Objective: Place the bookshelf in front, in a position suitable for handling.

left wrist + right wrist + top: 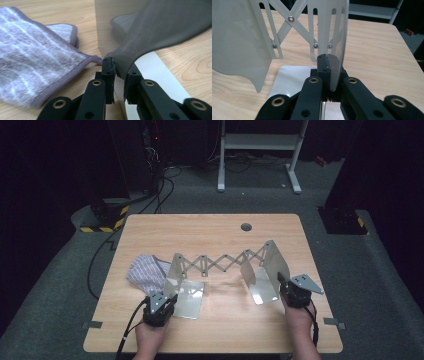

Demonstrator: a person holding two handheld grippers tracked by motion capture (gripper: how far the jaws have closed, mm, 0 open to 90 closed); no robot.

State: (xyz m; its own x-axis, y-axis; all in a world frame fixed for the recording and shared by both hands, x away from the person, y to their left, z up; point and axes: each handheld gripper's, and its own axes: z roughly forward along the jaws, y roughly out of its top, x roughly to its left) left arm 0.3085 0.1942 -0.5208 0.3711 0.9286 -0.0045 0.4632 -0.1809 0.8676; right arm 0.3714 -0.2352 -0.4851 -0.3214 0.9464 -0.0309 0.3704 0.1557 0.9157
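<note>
**Both ends of the rack gripped, stretch under way**

The table (215,227) gives us bare wood ahead, though its right edge lies near. Our expanding rack (220,262) sits mid-table, scissor links partly opened; we judge more widening or closing remains. A striped cloth (145,272) crowds its left end. Left gripper (164,296) clamps the left panel, right gripper (282,282) clamps the right panel

The metal expanding file rack (225,270) stood upright on the desk, its scissor lattice stretched wide, each end plate clamped, a shiny base plate beneath each.
</note>
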